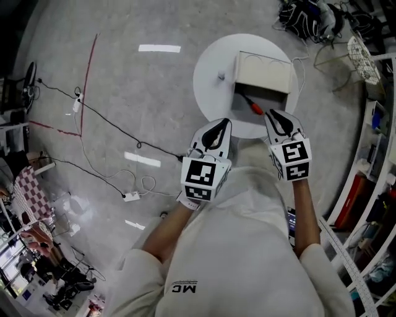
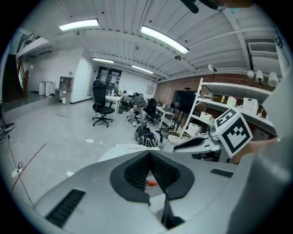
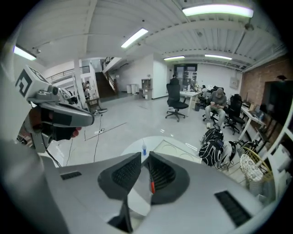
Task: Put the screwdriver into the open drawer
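A round white table carries a white drawer unit whose drawer is pulled out toward me. The screwdriver, red handle and dark shaft, lies inside that drawer. My right gripper hovers just in front of the drawer, shut and holding nothing. To its left, over the table's near edge, my left gripper is also shut and holding nothing. A sliver of the red handle shows past the jaws in the left gripper view and in the right gripper view.
A small blue-capped bottle stands on the table left of the drawer unit. Black cables and a power strip trail over the floor at left. Bags, a wire basket and shelving crowd the right side.
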Tool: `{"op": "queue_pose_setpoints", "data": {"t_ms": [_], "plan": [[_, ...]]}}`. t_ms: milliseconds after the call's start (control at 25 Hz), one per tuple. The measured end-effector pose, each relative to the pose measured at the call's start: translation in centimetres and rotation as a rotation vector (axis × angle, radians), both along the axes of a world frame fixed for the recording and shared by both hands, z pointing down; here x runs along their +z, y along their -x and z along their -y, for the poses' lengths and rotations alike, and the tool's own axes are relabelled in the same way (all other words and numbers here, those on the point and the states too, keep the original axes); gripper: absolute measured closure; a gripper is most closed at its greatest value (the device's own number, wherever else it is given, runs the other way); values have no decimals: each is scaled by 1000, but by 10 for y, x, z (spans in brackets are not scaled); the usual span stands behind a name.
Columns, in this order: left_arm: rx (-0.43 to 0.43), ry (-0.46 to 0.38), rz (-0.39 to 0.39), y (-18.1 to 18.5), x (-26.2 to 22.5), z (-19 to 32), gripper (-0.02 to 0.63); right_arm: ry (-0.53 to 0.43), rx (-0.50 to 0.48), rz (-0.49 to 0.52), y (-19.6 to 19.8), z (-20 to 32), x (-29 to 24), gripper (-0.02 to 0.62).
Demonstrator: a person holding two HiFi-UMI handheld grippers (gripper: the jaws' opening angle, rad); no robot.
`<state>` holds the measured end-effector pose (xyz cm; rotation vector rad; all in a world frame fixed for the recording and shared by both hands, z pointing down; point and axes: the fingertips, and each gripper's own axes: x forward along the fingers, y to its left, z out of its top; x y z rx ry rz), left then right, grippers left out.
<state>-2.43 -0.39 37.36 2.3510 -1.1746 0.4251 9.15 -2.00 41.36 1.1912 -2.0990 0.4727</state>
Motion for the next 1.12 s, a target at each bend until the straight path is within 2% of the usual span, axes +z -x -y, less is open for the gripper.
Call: {"op": "queue_pose_setpoints", "data": {"t_ms": [280,520,680,920,1120], "plan": [[9,-85,15,12,-43,-12,595,-134,19,47,-6,-24,-71,483],[29,-181,36,17,-80,-18,595,-277,-23,71,3,-46,-117,483],[24,-235,36,24,-101,-16,595,-333,15,98,0,-50,-138,495],[-7,-239,10,25,-107,-20,595,-380,73,127,-9,-60,-153,508],[29,-248,33,24,-102,-26,595,-427,104,122,-6,-63,-159,525]]}}
